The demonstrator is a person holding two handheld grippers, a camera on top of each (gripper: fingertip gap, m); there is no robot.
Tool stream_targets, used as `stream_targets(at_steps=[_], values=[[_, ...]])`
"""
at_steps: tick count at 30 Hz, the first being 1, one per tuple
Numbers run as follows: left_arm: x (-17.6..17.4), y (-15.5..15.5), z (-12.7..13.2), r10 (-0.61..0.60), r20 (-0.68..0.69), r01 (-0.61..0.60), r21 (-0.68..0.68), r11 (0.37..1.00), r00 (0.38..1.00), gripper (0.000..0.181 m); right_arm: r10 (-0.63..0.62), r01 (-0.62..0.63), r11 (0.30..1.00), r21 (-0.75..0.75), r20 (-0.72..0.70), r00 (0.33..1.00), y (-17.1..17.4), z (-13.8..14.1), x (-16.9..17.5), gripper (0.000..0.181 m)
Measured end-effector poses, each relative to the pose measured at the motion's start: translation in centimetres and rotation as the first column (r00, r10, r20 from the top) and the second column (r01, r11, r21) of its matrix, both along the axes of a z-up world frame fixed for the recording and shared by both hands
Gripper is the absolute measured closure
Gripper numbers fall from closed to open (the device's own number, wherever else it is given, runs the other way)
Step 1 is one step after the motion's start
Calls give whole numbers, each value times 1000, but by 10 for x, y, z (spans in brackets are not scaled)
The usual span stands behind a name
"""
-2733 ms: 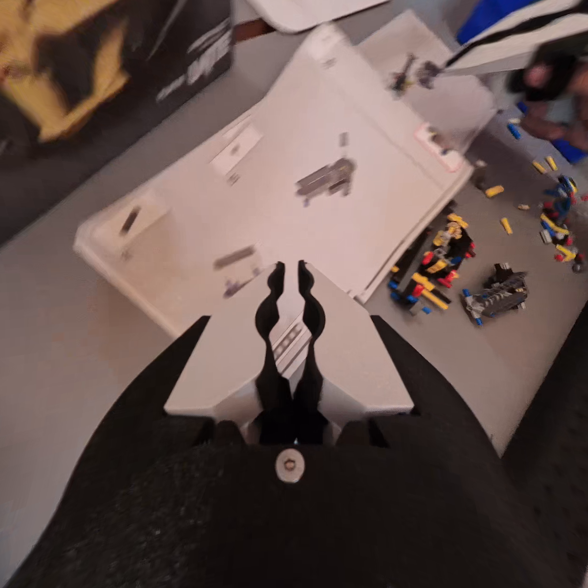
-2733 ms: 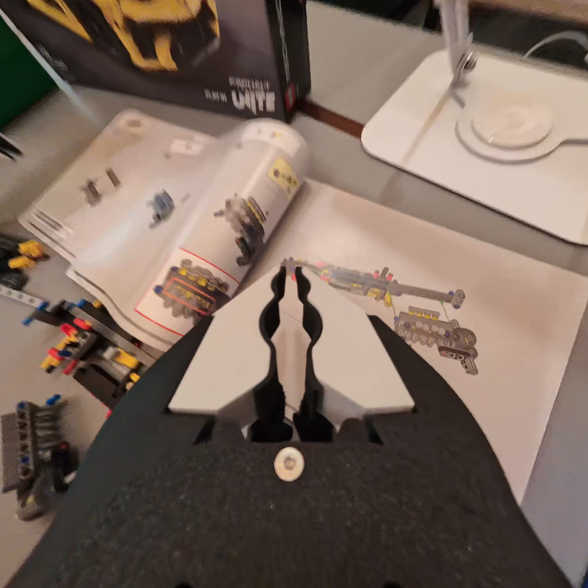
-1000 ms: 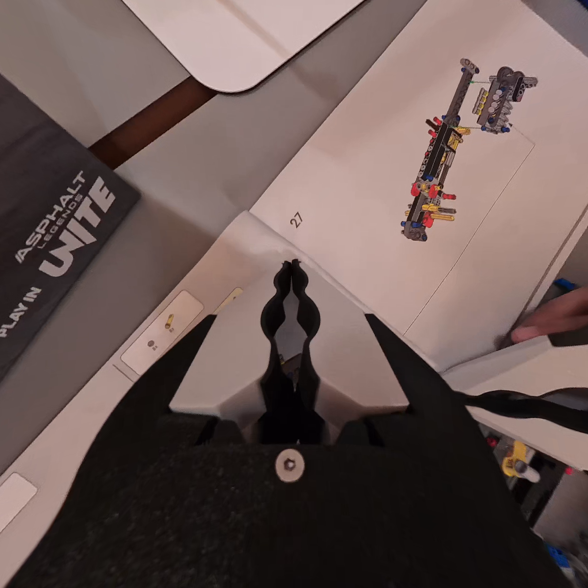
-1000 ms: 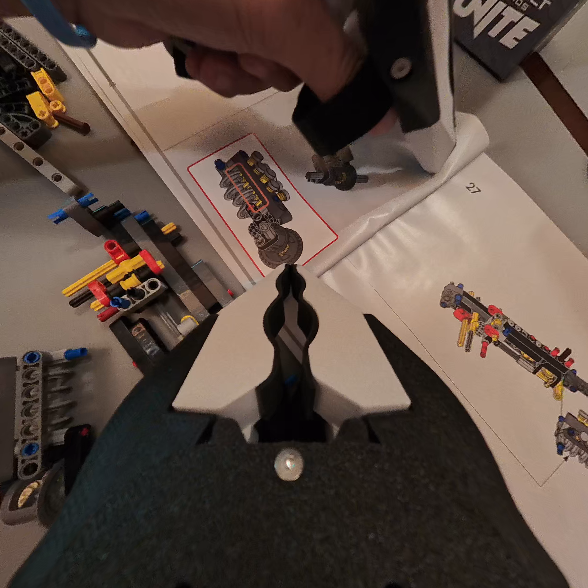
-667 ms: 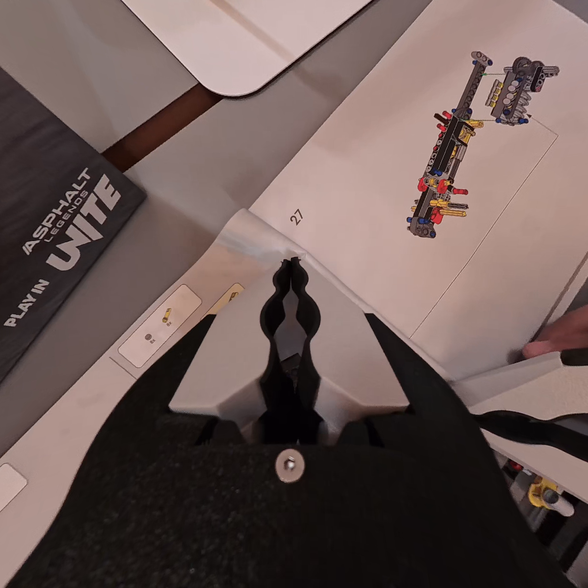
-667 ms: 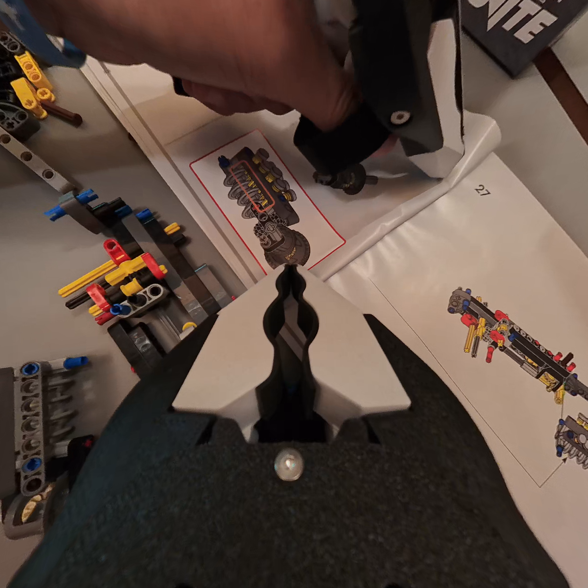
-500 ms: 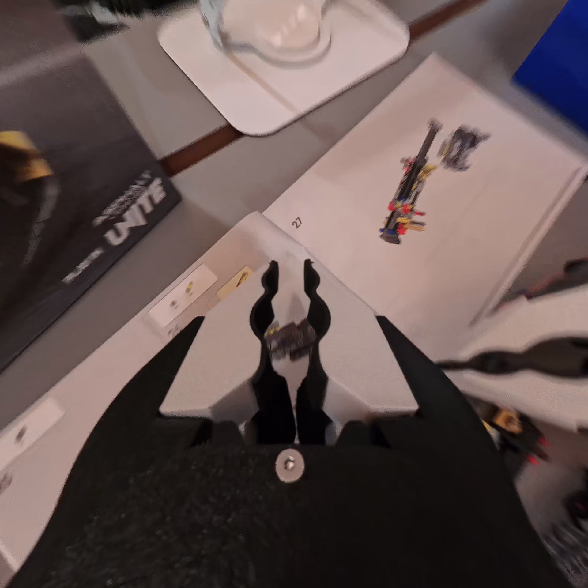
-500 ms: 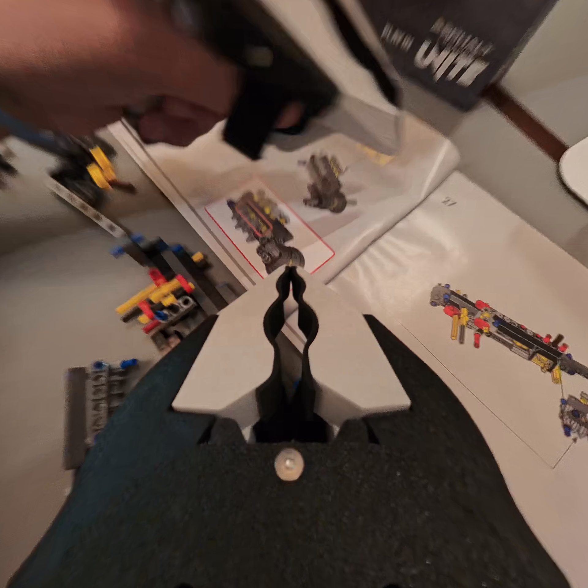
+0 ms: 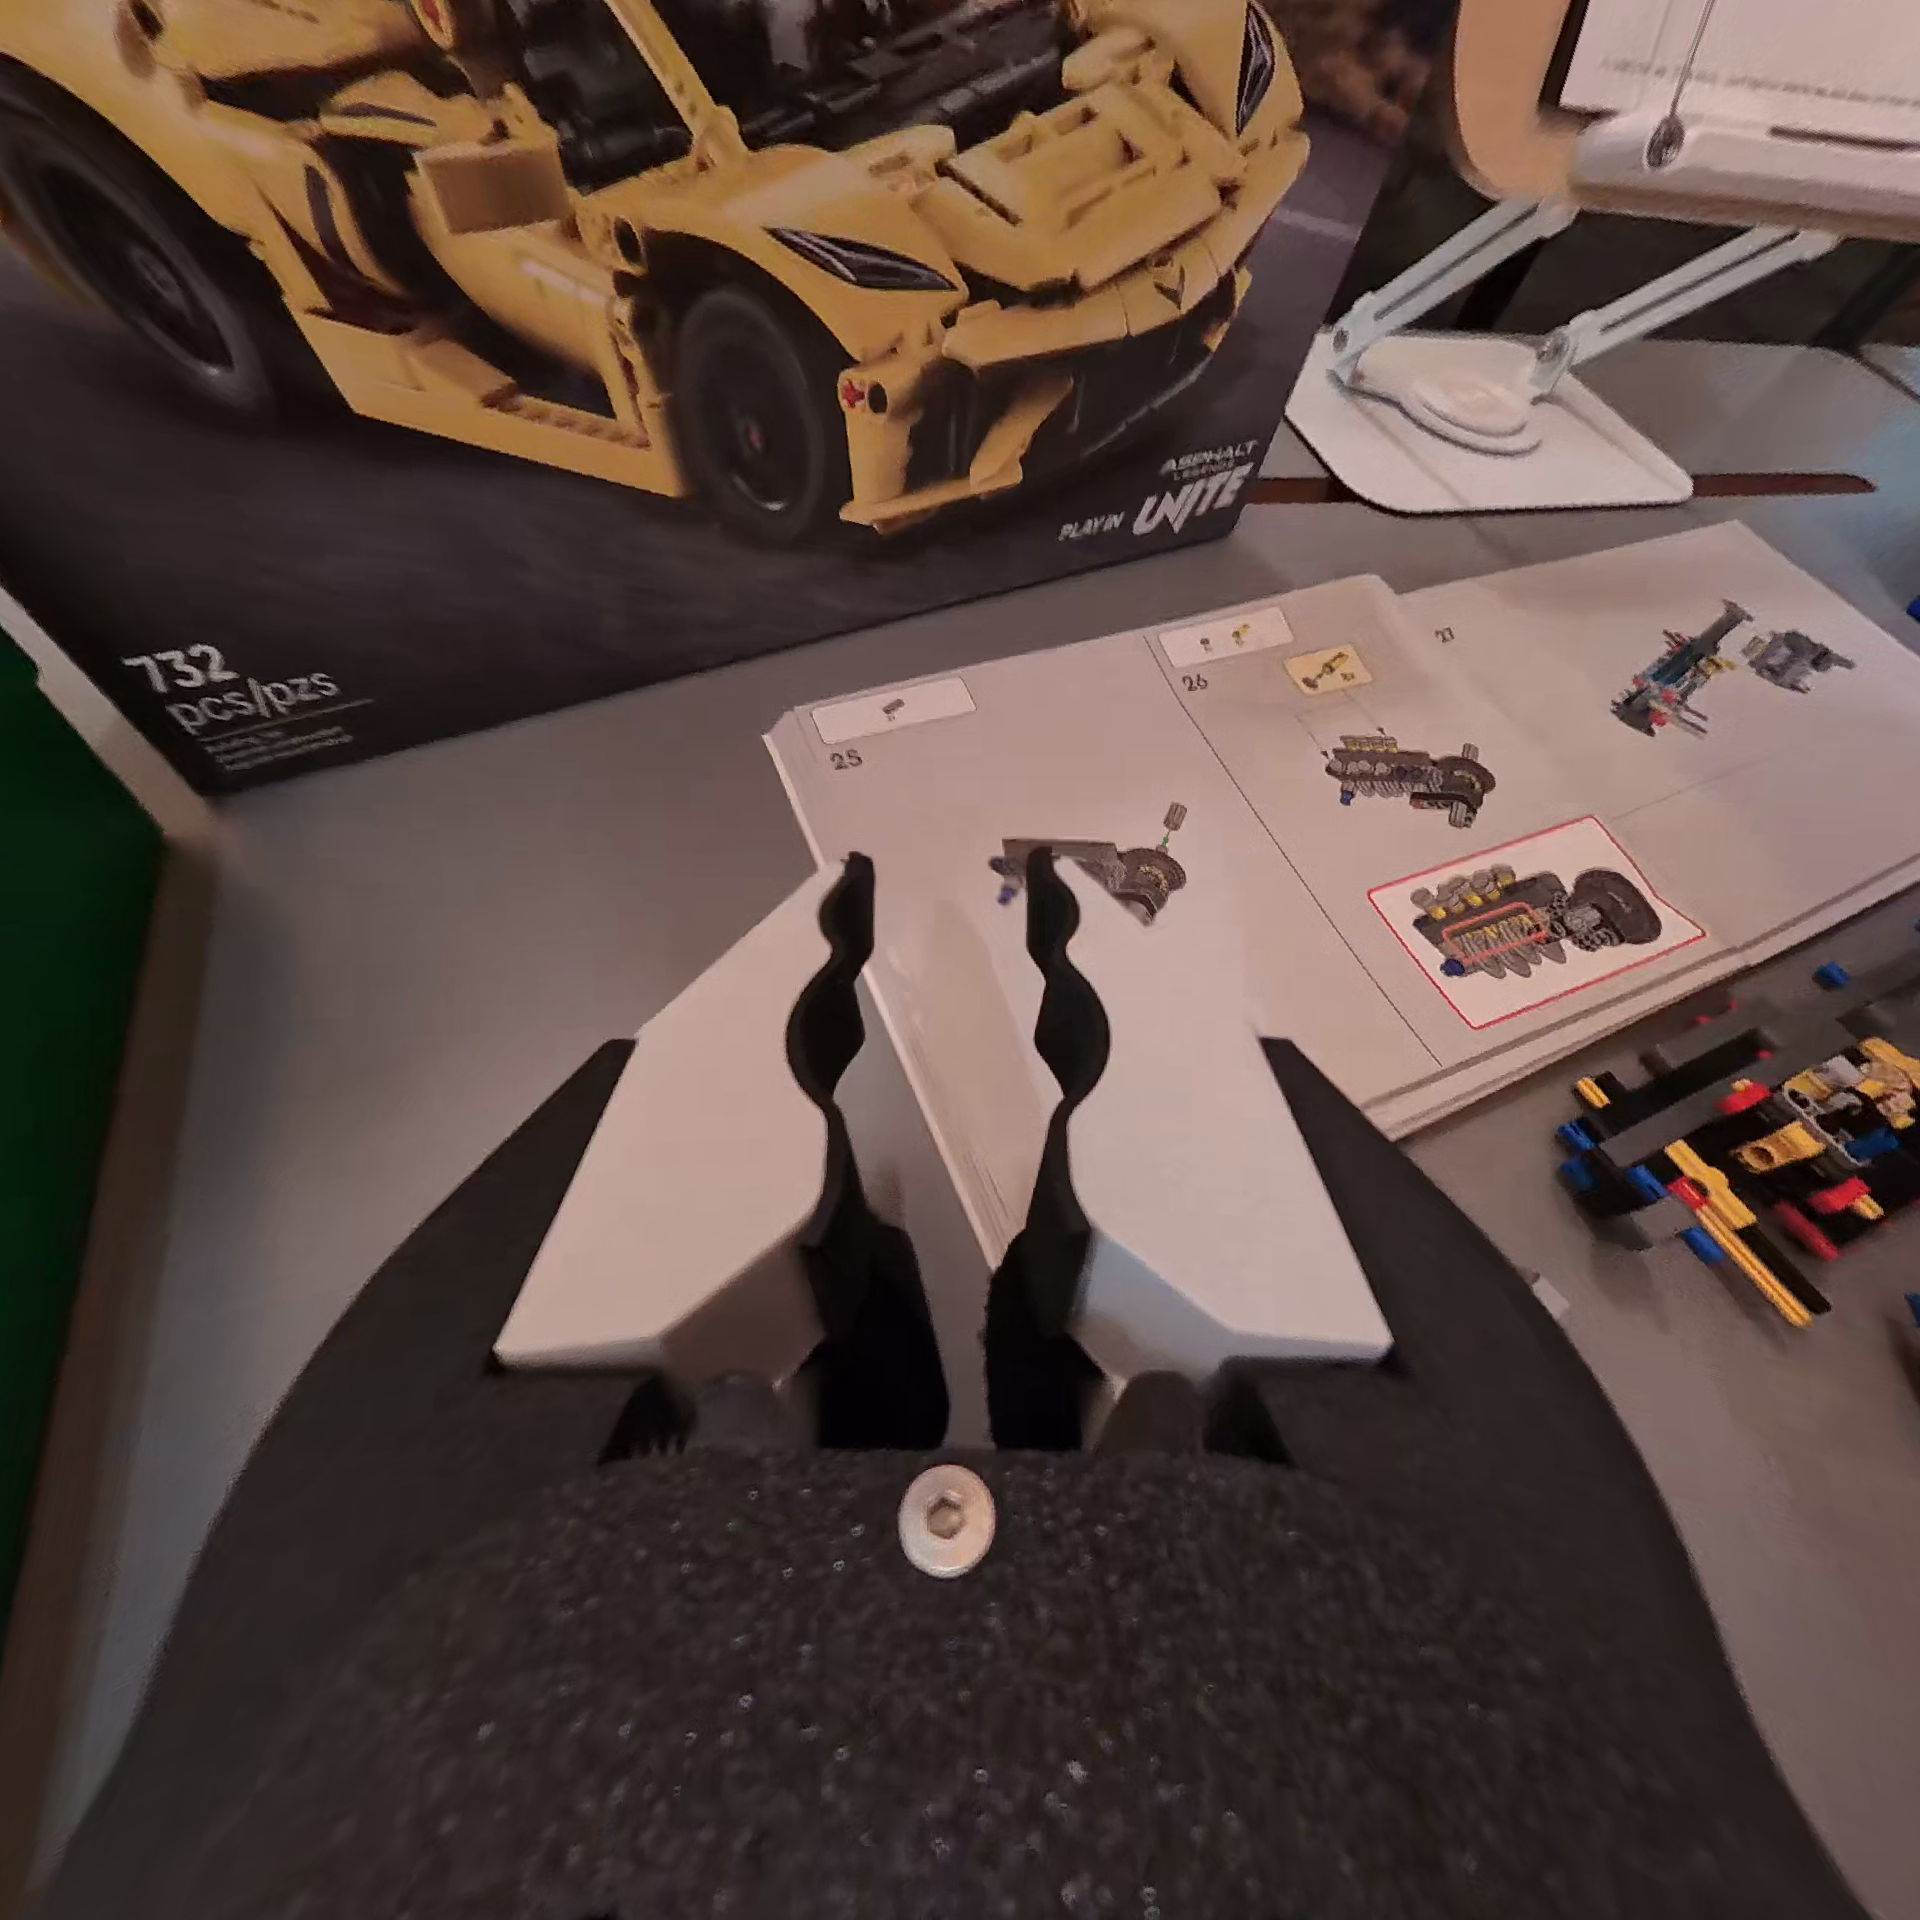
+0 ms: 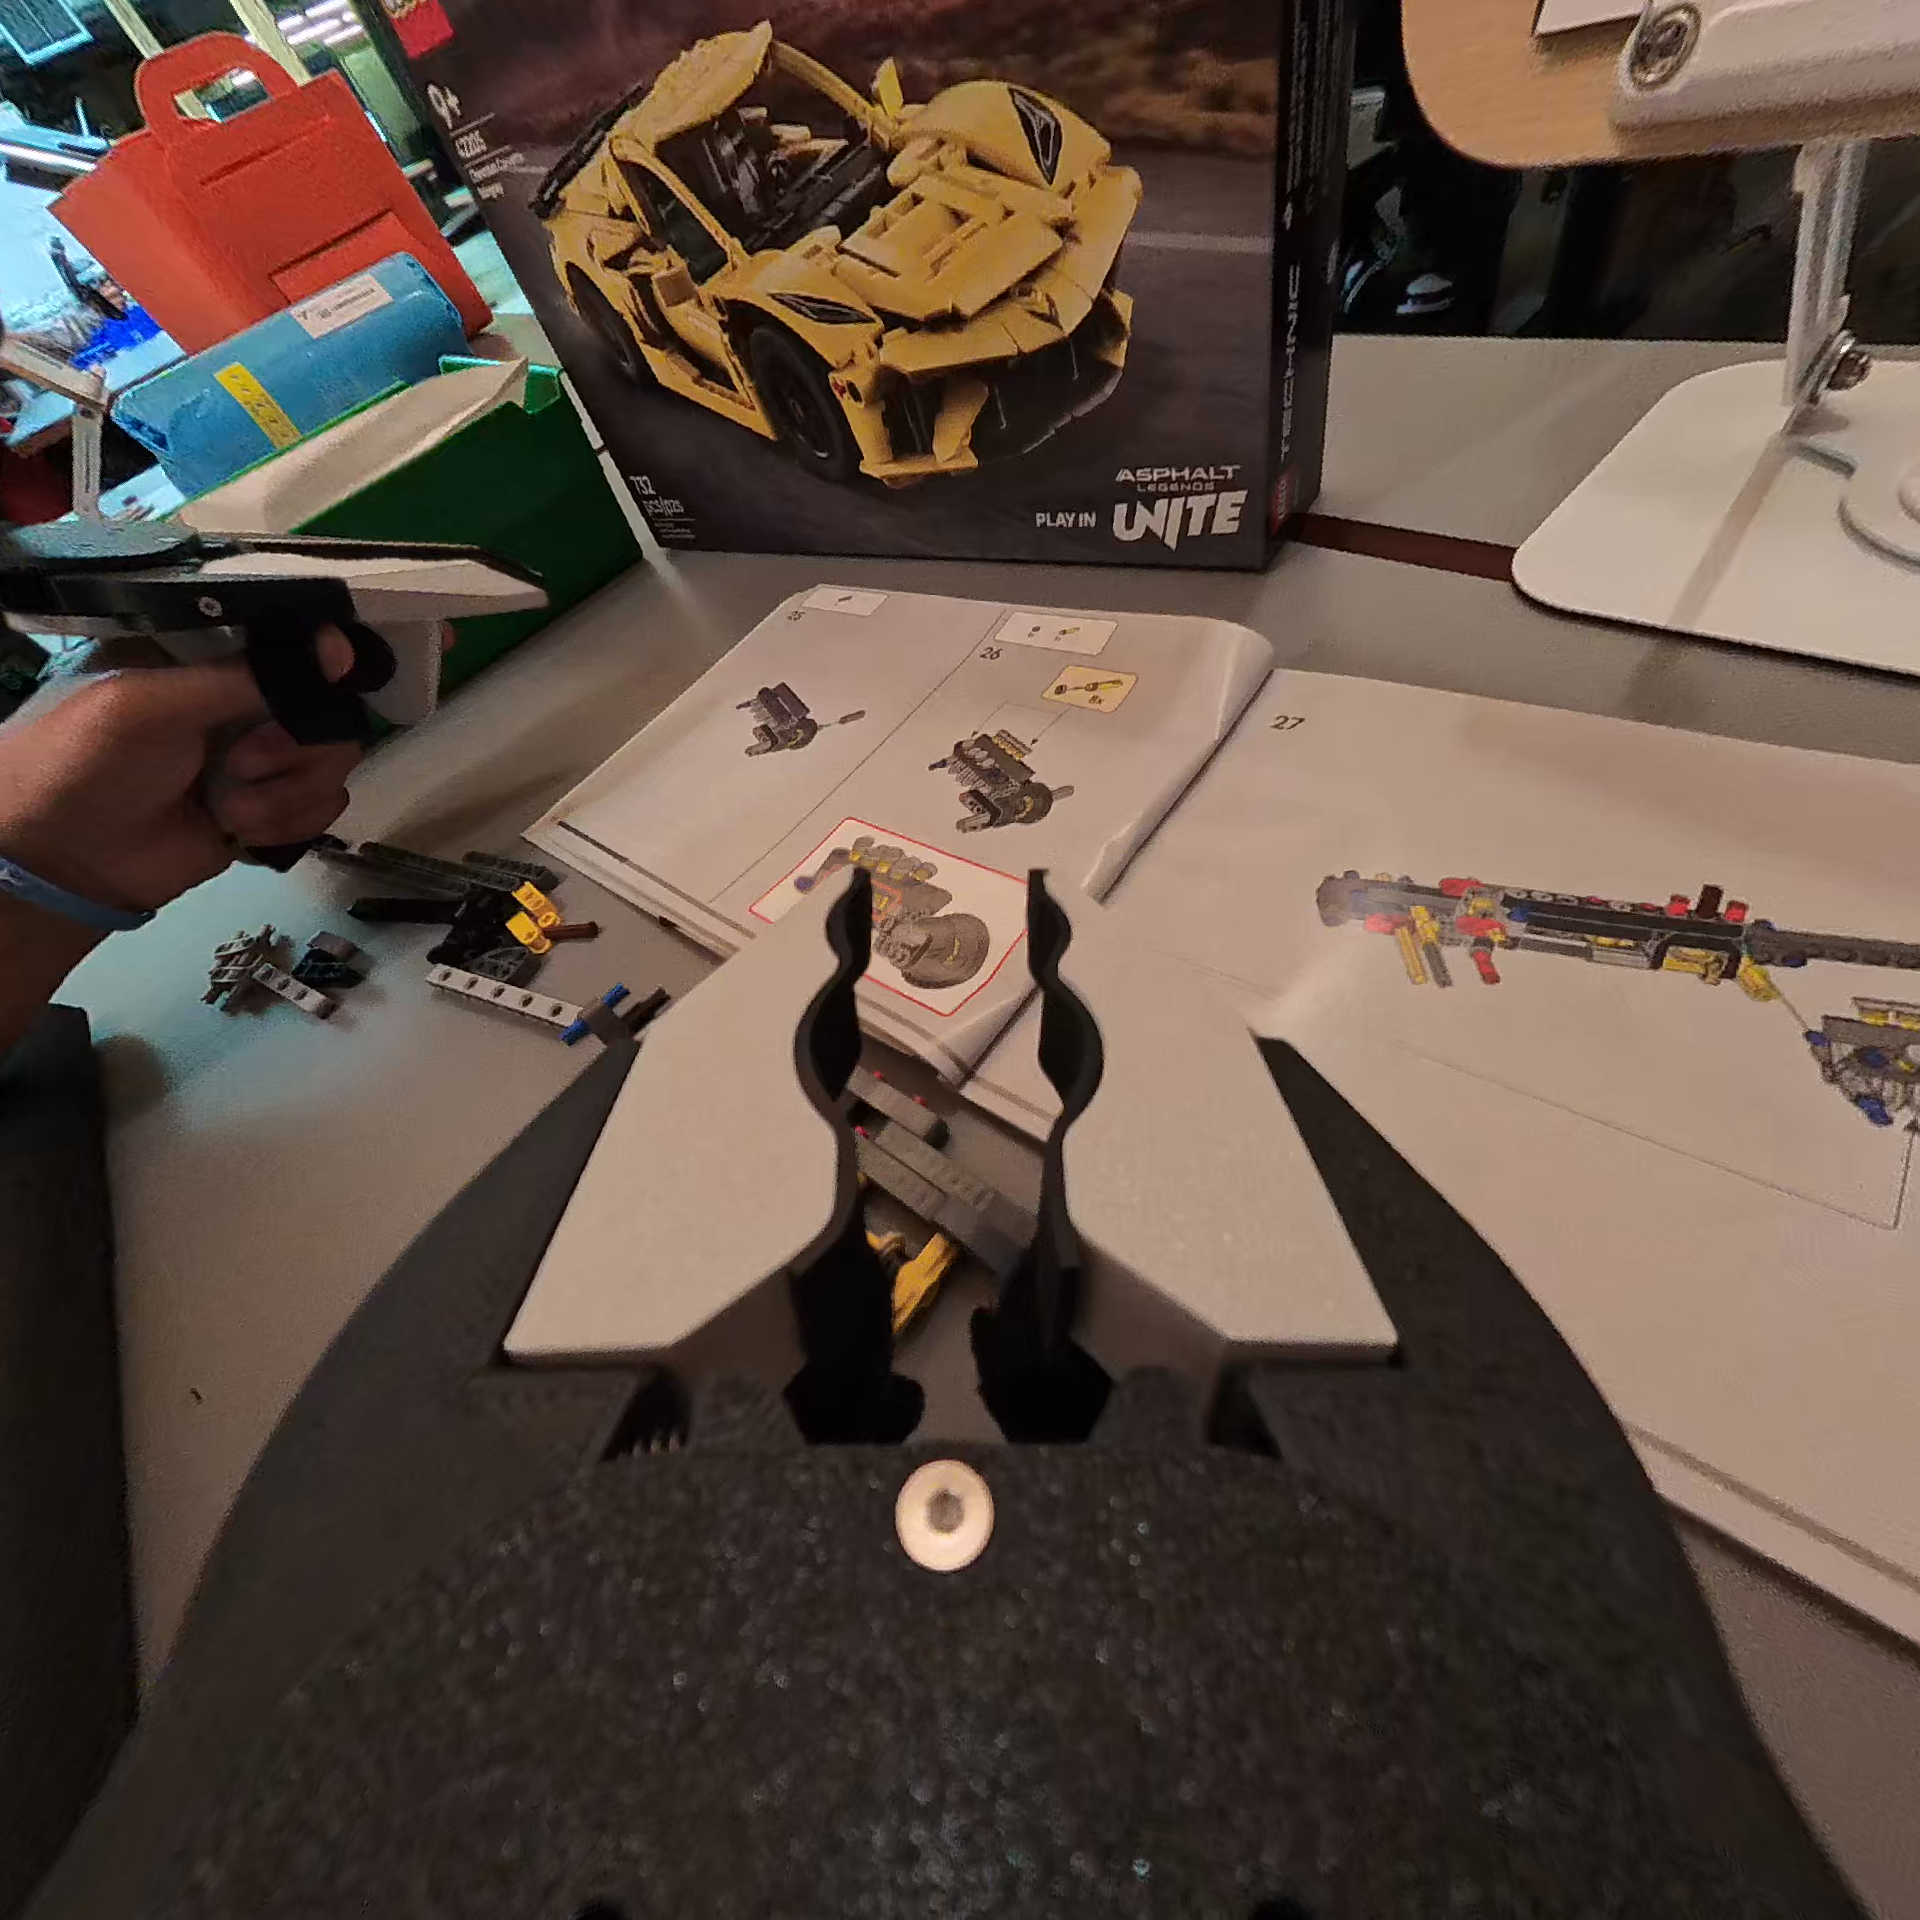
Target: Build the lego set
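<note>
The black-and-grey left gripper [image 9: 945, 873] is hovering with jaws apart and empty over the open white instruction booklet's [image 9: 1299, 831] left edge. At four o'clock, the black, yellow and red partly built lego assembly [image 9: 1756, 1153] is lying on the grey table [image 9: 468, 935]. The matching right gripper [image 10: 945, 894] is likewise gaping empty above grey lego beams [image 10: 935, 1174] at the booklet's near edge.

1. A grey table [image 10: 312, 1143] fills the foreground; the light is dim and warm.
2. At the far right stands a white stand [image 10: 1714, 520] with a flat base and an upright arm.
3. A brown strip [image 9: 1766, 484] crosses the table beside that base.
4. At the far left sit a green box [image 10: 499, 499], a blue bundle [image 10: 301, 364] and a red carrier [image 10: 260, 197].
5. Behind them the room is brighter but blurred.
</note>
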State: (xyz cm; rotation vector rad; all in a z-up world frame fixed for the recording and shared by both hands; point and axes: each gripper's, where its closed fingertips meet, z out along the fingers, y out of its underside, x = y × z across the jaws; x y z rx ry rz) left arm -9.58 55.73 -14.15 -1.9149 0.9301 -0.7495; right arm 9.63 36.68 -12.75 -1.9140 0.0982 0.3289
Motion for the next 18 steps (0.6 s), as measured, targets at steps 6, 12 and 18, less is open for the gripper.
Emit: stream_targets(at_steps=[6, 12, 18], values=[[1, -8, -18, -29, -87, 31, 18, 999, 996, 154, -22, 27, 998, -48, 103, 994, -4, -12, 5, 153], [8, -14, -14, -58, -100, 66, 83, 994, 993, 154, -146, 150, 988, -28, 105, 984, -36, 17, 44, 155], [19, -27, 5, -89, -21, 92, 145, 985, 996, 158, -296, 334, 926, -179, 210, 932, -154, 13, 98, 149]])
